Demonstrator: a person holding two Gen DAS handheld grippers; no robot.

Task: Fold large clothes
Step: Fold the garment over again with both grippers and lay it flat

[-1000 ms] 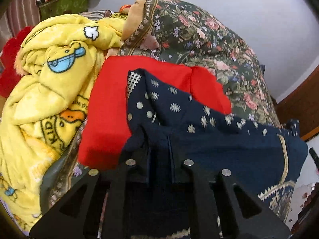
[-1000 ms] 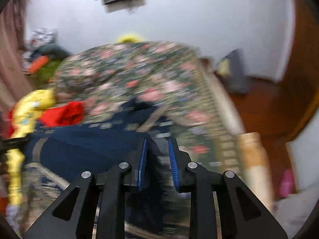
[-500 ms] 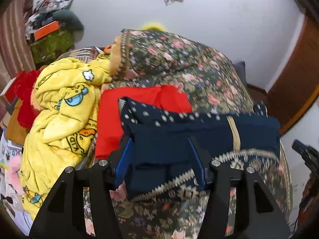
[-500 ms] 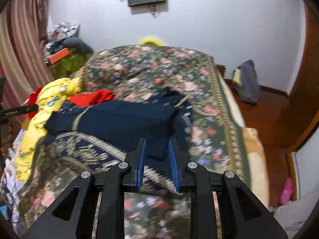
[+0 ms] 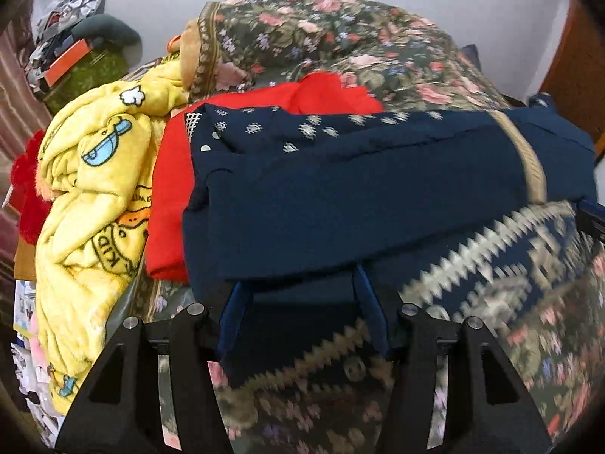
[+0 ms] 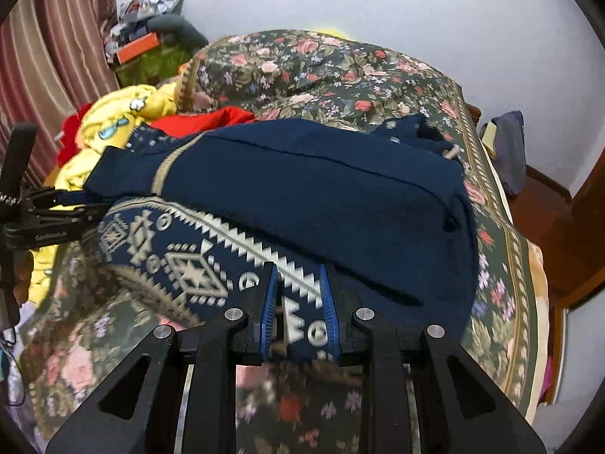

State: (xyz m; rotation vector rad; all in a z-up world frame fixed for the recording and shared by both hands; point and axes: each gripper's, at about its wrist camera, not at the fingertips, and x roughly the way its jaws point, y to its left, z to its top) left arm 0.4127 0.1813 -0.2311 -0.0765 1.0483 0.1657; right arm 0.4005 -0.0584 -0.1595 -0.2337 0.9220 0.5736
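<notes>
The large navy-blue fabric garment with a cream zigzag and diamond border (image 6: 287, 196) lies folded over on itself across the middle of the bed, its plain upper layer doubled back over the patterned hem, which reaches toward the near edge. A tan stripe (image 5: 529, 166) crosses the upper layer.

The right gripper (image 6: 298, 302) is pinched closed on the patterned hem at the near edge of the bed, cloth filling the narrow gap between its blue pads. The left gripper (image 5: 302, 310) stands with its jaws apart at the garment's near left part; dark cloth lies between the blue pads (image 5: 230, 310), and they do not appear to press on it. In the right wrist view the left gripper shows at the left edge of the bed, beside the garment's end.

Under the garment spreads the dark green bedcover with pink roses (image 6: 340, 68), humped up toward the far edge of the bed. A red cloth (image 5: 174, 174) lies just beside the garment's left end, partly beneath it. Beyond that, along the bed's left edge, a yellow fleece blanket with cartoon prints (image 5: 87, 204) is heaped.

Past the far left corner, a green box (image 6: 151, 64) carries an orange box (image 6: 138, 47) and crumpled clutter.
</notes>
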